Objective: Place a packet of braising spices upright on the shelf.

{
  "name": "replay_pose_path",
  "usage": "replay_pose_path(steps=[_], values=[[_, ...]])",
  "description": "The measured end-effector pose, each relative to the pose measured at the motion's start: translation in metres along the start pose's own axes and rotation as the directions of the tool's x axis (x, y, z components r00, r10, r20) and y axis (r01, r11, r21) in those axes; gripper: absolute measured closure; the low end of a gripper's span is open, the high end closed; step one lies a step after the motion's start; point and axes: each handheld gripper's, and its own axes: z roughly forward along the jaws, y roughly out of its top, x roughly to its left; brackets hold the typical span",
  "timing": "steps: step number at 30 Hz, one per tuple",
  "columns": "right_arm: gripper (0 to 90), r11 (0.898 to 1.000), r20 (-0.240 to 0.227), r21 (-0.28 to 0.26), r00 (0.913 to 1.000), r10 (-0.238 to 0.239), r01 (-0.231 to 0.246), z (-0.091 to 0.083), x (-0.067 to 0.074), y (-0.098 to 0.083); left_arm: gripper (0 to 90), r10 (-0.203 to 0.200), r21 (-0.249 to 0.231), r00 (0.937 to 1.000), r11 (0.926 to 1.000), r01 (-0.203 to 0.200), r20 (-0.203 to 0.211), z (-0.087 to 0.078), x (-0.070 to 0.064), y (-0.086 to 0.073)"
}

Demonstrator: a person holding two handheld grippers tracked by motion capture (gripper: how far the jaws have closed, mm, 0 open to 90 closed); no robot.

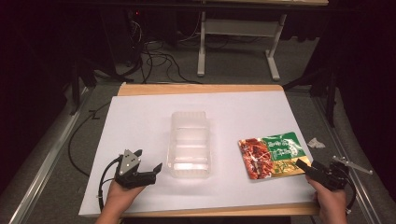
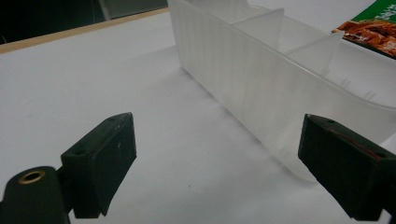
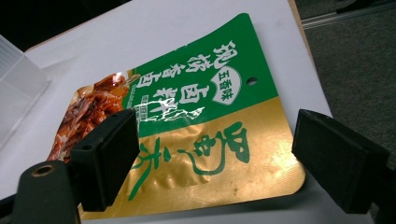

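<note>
Green-and-gold foil snack pouch (image 1: 273,155) lies flat on the white sheet (image 1: 140,126) at your right, beside the clear, divided plastic tray (image 1: 189,144). Your right gripper (image 3: 212,161) sits at the pouch's gold end, jaws apart around it, not pinching. Your left gripper (image 2: 219,163) rests just left of the tray, jaws wide apart, holding nothing.

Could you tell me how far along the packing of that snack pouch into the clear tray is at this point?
Nothing looks done yet: the clear tray holds nothing and the snack pouch lies flat on the white table. In hand: the right gripper has its open jaws on either side of the pouch's gold end, not pressing. The left gripper is open beside the tray. Gripping, lifting and placing probably remain.
</note>
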Motion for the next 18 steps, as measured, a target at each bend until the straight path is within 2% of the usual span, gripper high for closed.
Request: replay_pose_path(steps=[2,8,16,18], values=[[15.3,1.0,-0.009,0.021,0.9999,0.009,-0.009,0.0043,0.0006,-0.0006,11.9,0.002,0.009,1.0,1.0,-0.002,0.005,0.0018,0.0,-0.0005],[15.7,0.999,-0.003,0.029,0.9998,0.018,-0.018,0.0054,-0.0005,-0.0004,11.9,0.011,0.011,0.9999,0.9999,-0.011,0.01,0.0025,-0.0044,-0.0001],[18.0,0.997,-0.014,0.043,0.9979,0.064,-0.063,0.0061,-0.0041,0.0005,11.9,0.009,0.021,1.0,0.9997,-0.009,0.003,0.0028,-0.005,-0.0002],[19.2,0.998,-0.019,0.042,0.9983,0.056,-0.055,0.007,-0.0046,0.0006,11.9,0.014,0.017,0.9999,0.9998,-0.014,0.006,0.0024,-0.0059,0.0001]])
